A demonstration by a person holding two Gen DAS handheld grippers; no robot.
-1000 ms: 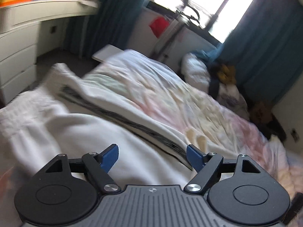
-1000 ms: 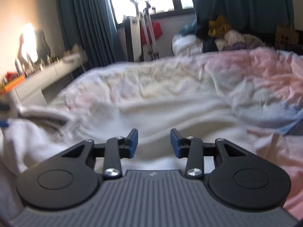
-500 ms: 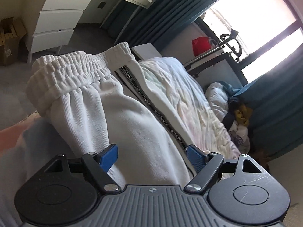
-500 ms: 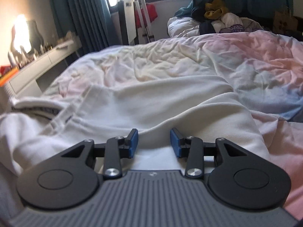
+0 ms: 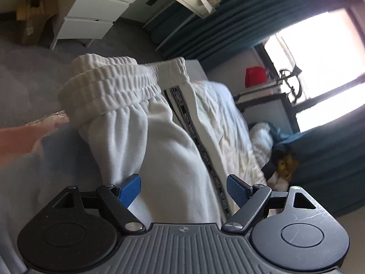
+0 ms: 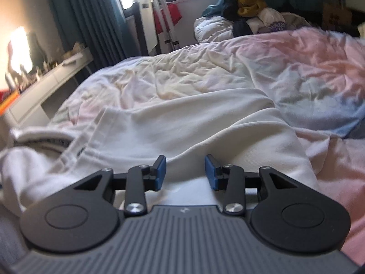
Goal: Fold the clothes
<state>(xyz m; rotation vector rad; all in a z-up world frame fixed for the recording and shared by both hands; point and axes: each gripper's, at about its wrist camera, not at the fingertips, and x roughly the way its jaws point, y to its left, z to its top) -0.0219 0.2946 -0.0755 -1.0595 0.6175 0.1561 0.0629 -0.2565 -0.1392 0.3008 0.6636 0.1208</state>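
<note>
I see left gripper (image 5: 183, 188) jaws apart, white trousers (image 5: 164, 150) bunched between them | right gripper (image 6: 185, 171) jaws apart, trousers (image 6: 182, 125) spread ahead on bed (image 6: 296, 73)

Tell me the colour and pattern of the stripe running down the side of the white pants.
Black side stripe with small repeating white markings, clearest in the left wrist view.

a rumpled pastel duvet (image 6: 228, 77) covers the bed; beyond it a clothes pile (image 6: 253, 13), left a white desk (image 6: 45, 84).
</note>
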